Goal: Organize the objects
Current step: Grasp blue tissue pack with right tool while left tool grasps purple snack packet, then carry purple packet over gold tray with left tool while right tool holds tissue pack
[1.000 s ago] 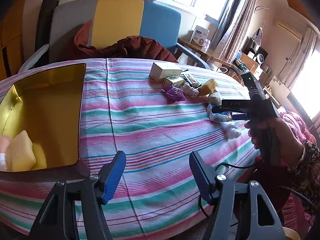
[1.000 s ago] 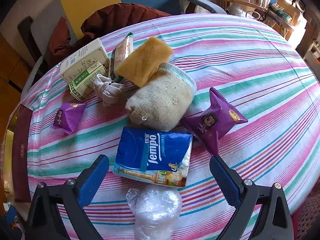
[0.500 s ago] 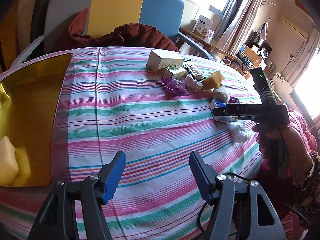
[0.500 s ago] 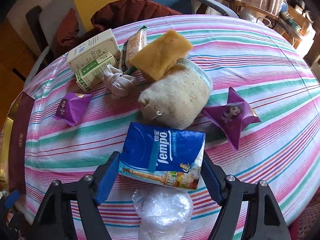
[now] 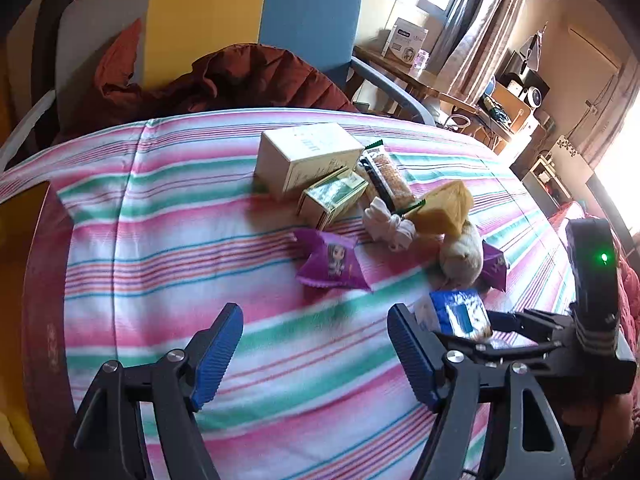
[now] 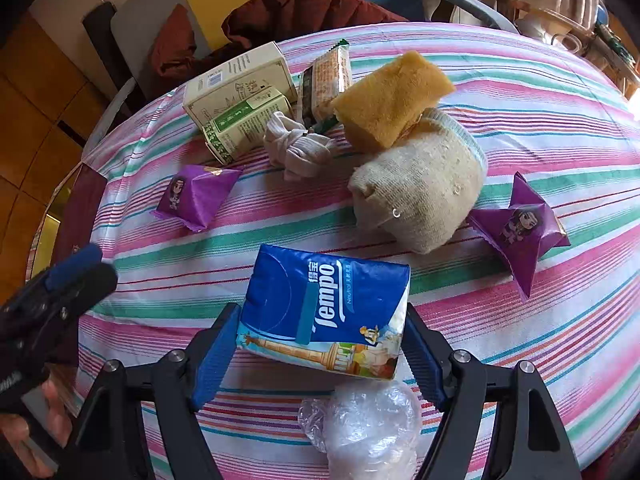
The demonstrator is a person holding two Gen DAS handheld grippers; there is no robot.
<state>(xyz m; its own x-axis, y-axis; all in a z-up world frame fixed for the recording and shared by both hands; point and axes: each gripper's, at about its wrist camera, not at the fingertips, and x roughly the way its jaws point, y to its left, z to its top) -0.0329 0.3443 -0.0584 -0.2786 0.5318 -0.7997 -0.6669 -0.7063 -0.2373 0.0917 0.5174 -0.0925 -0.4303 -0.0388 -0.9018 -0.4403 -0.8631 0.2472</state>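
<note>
The right gripper (image 6: 316, 354) is squeezing the blue tissue pack (image 6: 326, 312) between its jaws, low over the striped tablecloth (image 6: 520, 92). The left gripper (image 5: 316, 356) is opening wide with nothing in it. Most tidying is still waiting: boxes (image 6: 240, 92), a sponge (image 6: 390, 98), socks (image 6: 420, 184) and purple snack bags (image 6: 196, 196) are lying loose, and the gold box (image 5: 18, 216) is showing only an edge, so I cannot tell what is inside.

The clear plastic bag (image 6: 366, 428) is cut off by the bottom edge.
</note>
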